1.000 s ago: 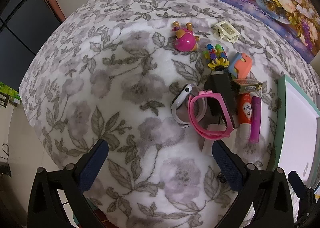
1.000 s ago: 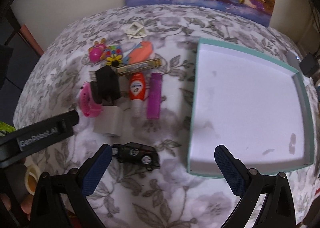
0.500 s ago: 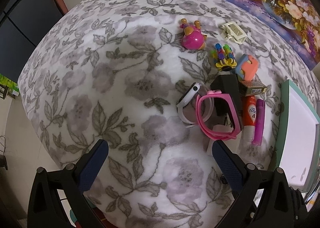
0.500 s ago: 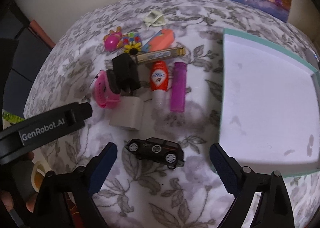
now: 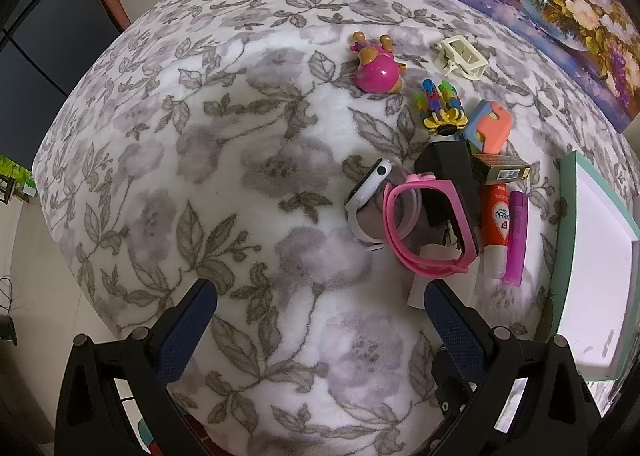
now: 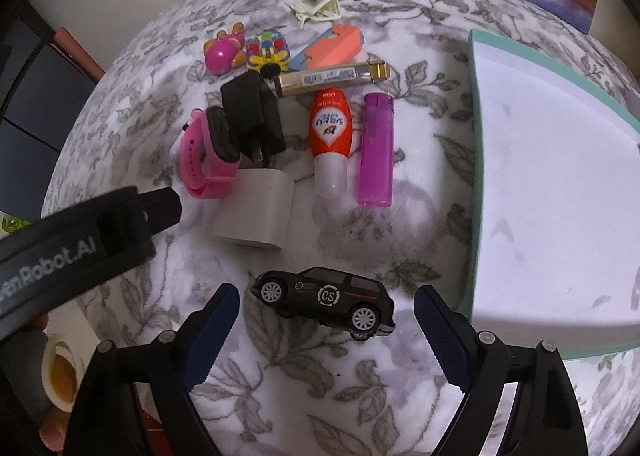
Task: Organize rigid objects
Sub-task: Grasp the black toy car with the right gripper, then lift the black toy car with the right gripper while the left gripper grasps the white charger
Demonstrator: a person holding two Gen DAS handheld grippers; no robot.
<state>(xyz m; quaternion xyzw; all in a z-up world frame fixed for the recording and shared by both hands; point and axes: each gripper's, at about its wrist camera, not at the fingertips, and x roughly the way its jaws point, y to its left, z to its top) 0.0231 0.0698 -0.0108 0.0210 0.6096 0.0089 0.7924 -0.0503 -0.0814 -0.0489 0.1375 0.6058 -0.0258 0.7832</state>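
Two steep downward wrist views, close above the floral cloth (image 5: 248, 159) (shared: the toy cluster).

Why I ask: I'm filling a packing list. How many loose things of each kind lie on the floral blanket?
Toys (pink round figure, multicoloured flower toy, black toy car): 3
Watches (pink wristwatch, white wristwatch): 2
Plugs (black plug adapter, white plug adapter): 2
Cream hair claw: 1
Purple lighter: 1
Red-and-white bottle: 1
Gold slim box: 1
Blue-and-orange block: 1
Total: 12
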